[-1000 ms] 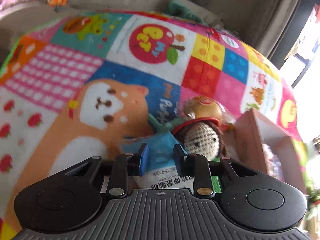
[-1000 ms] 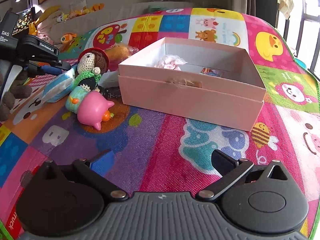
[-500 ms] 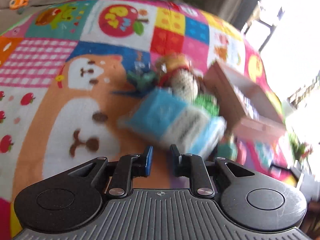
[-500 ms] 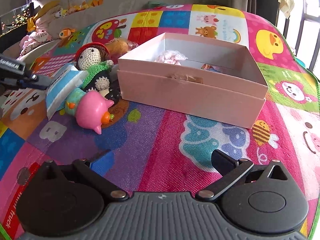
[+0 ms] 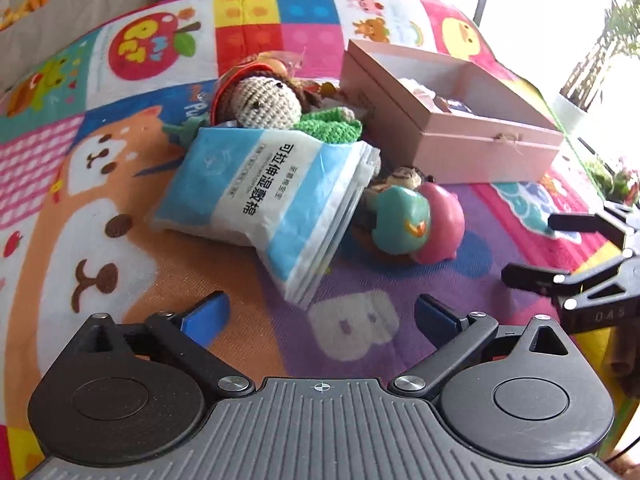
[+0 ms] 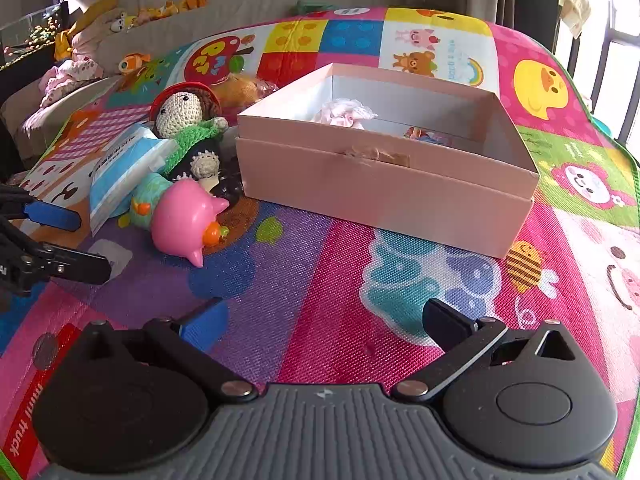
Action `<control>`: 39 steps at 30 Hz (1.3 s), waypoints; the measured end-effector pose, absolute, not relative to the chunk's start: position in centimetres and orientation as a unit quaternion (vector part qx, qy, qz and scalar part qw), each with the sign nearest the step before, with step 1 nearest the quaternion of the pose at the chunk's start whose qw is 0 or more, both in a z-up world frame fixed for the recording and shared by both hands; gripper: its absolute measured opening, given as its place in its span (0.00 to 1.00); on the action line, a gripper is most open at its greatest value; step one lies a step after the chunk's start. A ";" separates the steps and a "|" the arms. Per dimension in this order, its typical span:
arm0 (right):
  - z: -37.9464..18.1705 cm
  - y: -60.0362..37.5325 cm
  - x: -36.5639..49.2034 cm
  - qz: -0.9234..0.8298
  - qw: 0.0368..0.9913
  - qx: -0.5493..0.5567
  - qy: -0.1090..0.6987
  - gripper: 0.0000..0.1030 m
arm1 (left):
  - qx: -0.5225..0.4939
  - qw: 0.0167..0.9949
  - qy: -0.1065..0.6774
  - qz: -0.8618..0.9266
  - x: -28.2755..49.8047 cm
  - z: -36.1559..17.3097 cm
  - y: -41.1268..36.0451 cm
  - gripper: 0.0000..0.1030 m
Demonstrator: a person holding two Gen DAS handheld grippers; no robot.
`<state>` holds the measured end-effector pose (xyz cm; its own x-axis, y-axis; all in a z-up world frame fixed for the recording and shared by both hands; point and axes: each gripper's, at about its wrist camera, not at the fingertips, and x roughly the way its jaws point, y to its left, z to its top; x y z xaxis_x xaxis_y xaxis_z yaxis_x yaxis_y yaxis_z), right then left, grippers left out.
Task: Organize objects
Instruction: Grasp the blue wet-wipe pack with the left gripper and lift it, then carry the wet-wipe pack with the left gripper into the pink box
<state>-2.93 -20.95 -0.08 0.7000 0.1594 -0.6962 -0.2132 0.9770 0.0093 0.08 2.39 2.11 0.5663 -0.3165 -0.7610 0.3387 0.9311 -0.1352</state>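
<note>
A blue and white wipes packet (image 5: 272, 196) lies on the play mat, leaning on a crocheted doll (image 5: 268, 100). A teal toy (image 5: 400, 216) and a pink pig toy (image 5: 440, 224) lie to its right. An open pink box (image 5: 452, 120) holds pink cloth and small items. My left gripper (image 5: 320, 314) is open and empty, just in front of the packet. My right gripper (image 6: 320, 320) is open and empty over the mat, in front of the box (image 6: 384, 184). The packet (image 6: 120, 168), the doll (image 6: 184, 116) and the pig (image 6: 184, 220) show at the left in the right wrist view.
The colourful play mat (image 6: 320, 264) covers the surface. A sofa with plush toys (image 6: 84, 40) stands at the back left. A wrapped bun-like item (image 6: 244, 90) lies behind the doll. Windows are at the right. The other gripper's fingers (image 5: 576, 248) show at the right in the left wrist view.
My left gripper was shut on the wipes packet, then opened and drew back; the packet now lies on the mat. My right gripper stayed open and barely moved.
</note>
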 end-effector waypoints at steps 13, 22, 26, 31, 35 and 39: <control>0.0 -21.2 -3.0 0.103 0.923 -0.028 0.371 1.00 | -0.373 0.811 0.446 -0.065 8.4 2.9 7.8 0.98; 0.0 -20.9 -2.8 0.092 0.918 -0.027 0.384 1.00 | -0.284 0.843 0.441 -0.122 5.9 2.7 8.4 0.63; 0.1 -20.4 -2.8 0.097 0.917 -0.036 0.384 1.00 | -0.233 0.848 0.438 -0.186 1.9 3.3 9.3 0.57; 1.5 -18.9 -3.0 0.160 0.916 0.006 0.367 1.00 | -0.073 0.879 0.427 -0.200 -2.7 5.1 7.6 0.53; 2.6 -16.1 -1.8 0.165 0.924 0.001 0.344 1.00 | -0.066 0.882 0.429 -0.184 -1.7 4.5 7.0 0.53; 3.4 -15.7 -1.3 0.136 0.934 0.002 0.330 1.00 | -0.089 0.897 0.399 -0.165 1.4 3.2 5.6 0.54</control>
<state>-1.26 -15.74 3.37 0.7457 0.2556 -0.6153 -0.2535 0.9629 0.0927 1.37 5.56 3.23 0.6267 -0.3668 -0.6876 0.2249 0.9299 -0.2911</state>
